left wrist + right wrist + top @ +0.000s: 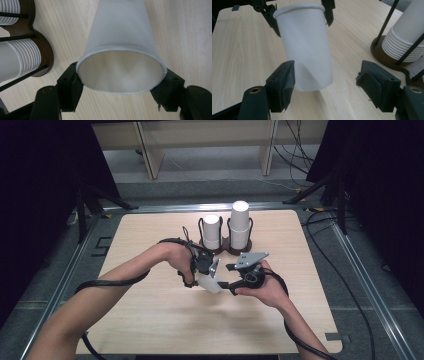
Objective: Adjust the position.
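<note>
A single white paper cup [210, 284] hangs just above the middle of the wooden table. My left gripper [212, 274] is shut on its rim, with one jaw on each side of the cup's mouth [121, 75]. In the right gripper view the cup [305, 47] hangs tilted, mouth up, with the left gripper [299, 8] clamped at its top. My right gripper [327, 87] is open around the cup's lower end. Its left pad [284, 83] is close against the cup wall, and its right pad [374, 86] stands well off it.
A brown two-post cup holder [225, 248] with black rods stands at the back centre. It carries a short cup stack [211, 231] and a taller one [239, 221]. The stacks [17, 60] [407, 37] are close by. Cables trail off the table's front.
</note>
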The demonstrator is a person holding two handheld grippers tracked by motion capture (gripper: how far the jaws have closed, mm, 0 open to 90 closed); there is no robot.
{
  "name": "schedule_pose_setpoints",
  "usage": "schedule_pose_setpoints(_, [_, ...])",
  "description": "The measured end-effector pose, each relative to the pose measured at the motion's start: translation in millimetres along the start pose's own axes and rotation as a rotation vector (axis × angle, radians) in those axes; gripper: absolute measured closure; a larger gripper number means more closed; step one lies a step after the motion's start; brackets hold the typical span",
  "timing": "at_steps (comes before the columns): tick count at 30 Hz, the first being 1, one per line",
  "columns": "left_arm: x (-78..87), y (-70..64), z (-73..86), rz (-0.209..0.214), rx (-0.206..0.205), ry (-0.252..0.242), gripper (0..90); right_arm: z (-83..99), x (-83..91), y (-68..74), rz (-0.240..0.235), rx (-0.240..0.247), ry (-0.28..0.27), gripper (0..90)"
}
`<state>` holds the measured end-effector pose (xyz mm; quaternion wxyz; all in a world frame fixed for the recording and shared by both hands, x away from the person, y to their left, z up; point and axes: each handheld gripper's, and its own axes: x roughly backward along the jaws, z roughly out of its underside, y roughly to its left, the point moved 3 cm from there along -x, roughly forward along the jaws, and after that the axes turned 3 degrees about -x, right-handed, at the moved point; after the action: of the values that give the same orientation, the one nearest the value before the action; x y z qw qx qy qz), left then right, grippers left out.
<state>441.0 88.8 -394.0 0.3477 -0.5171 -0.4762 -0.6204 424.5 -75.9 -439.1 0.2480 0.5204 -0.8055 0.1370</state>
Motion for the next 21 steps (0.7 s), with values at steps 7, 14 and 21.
schedule_pose_setpoints(7, [-0.5, 0.4, -0.9, -0.003, -0.008, 0.004, 32.1, -5.2, -7.6, 5.2, -0.014, 0.02, 0.004, 29.6])
schedule_pose_setpoints(14, [-0.3, -0.7, -2.9, -0.002, -0.006, 0.002, 32.1, -8.6, -15.1, 9.3, -0.032, 0.03, 0.001, 29.6])
schedule_pose_setpoints(21, [0.5, 0.2, -3.3, -0.008, -0.02, 0.008, 32.1, -9.3, -19.5, 11.9, -0.048, 0.028, 0.005, 29.6])
